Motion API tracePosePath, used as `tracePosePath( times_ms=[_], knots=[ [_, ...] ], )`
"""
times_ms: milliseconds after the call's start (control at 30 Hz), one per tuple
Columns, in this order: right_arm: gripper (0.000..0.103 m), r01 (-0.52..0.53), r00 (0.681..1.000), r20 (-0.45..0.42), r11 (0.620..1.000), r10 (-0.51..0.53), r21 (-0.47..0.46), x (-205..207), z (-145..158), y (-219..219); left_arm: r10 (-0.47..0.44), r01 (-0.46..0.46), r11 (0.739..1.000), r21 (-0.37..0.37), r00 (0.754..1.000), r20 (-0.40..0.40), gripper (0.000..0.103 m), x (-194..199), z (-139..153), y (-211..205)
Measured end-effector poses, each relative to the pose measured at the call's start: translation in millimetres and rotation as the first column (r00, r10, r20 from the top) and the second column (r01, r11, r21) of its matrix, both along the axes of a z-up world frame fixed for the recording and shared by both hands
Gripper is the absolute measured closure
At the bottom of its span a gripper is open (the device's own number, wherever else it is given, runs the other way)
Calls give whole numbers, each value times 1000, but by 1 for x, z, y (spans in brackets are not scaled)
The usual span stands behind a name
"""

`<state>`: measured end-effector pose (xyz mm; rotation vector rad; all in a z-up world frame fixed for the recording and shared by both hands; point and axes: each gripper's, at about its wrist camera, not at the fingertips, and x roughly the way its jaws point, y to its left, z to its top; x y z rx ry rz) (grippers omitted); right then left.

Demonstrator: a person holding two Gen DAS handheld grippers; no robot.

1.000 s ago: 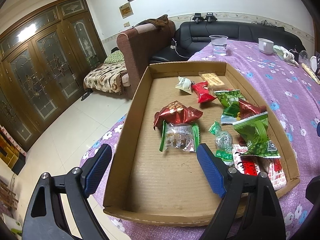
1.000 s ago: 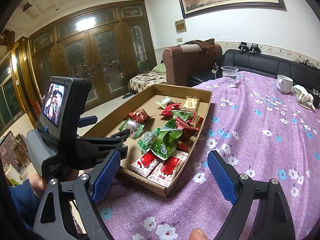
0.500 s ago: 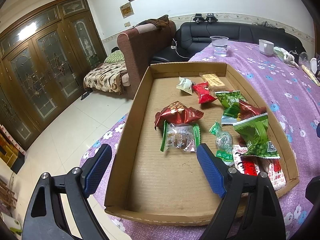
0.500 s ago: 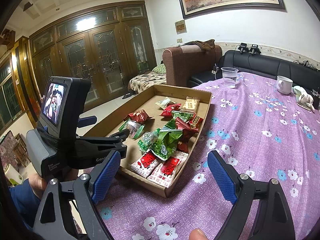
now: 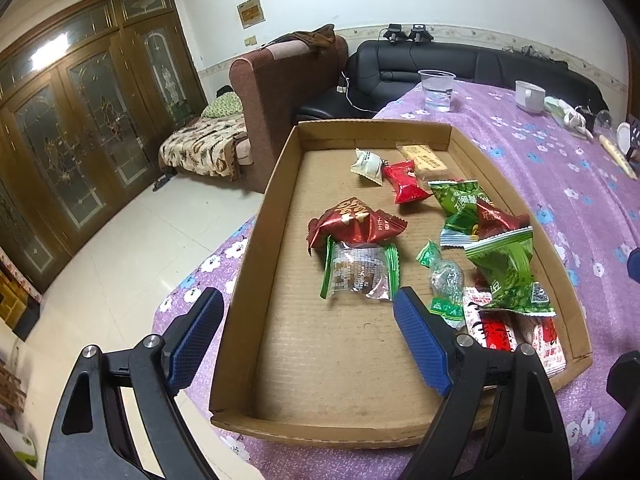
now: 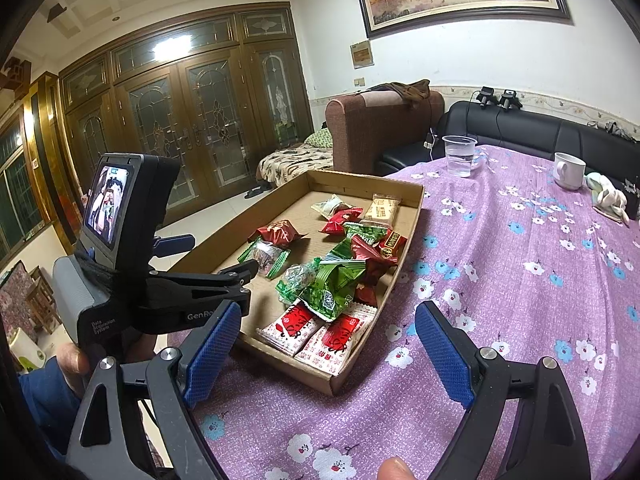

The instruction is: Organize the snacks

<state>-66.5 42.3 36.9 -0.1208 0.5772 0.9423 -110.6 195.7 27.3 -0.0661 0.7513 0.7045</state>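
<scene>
A shallow cardboard tray point(image 5: 256, 248) point(image 6: 408, 216) lies on the purple flowered tablecloth and holds several wrapped snacks. A dark red packet point(image 5: 354, 222) rests against a clear packet with green ends point(image 5: 360, 272). Green packets point(image 5: 504, 264), a red packet point(image 5: 406, 180), a white packet point(image 5: 366, 162) and a tan bar point(image 5: 424, 156) lie on the right side. Red-and-white sachets point(image 6: 316, 330) lie at the near corner. My left gripper point(image 5: 304, 336) is open and empty over the tray's near end. My right gripper point(image 6: 324, 352) is open and empty, above the tray's near right corner.
A clear plastic cup of water point(image 6: 459, 156) and a white mug point(image 6: 568, 170) stand on the far part of the table. A black sofa point(image 6: 520, 132) and a brown armchair point(image 6: 380, 128) lie beyond. The left gripper's body and screen point(image 6: 120, 248) sit left of the tray.
The left wrist view has shifted very slightly; the snacks and both grippers stay as they were.
</scene>
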Motion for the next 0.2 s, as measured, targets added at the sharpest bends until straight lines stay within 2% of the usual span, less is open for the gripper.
tracePosePath(
  times_ms=[100,200],
  knots=[
    [13,1,1000,0,1000,-1,0,0,0,0,-4,4,1000,-12,1000,2,15,-2,0,2],
    [13,4,1000,0,1000,-4,1,2,1,-1,14,-14,1000,15,1000,-6,15,-1,0,3]
  ],
)
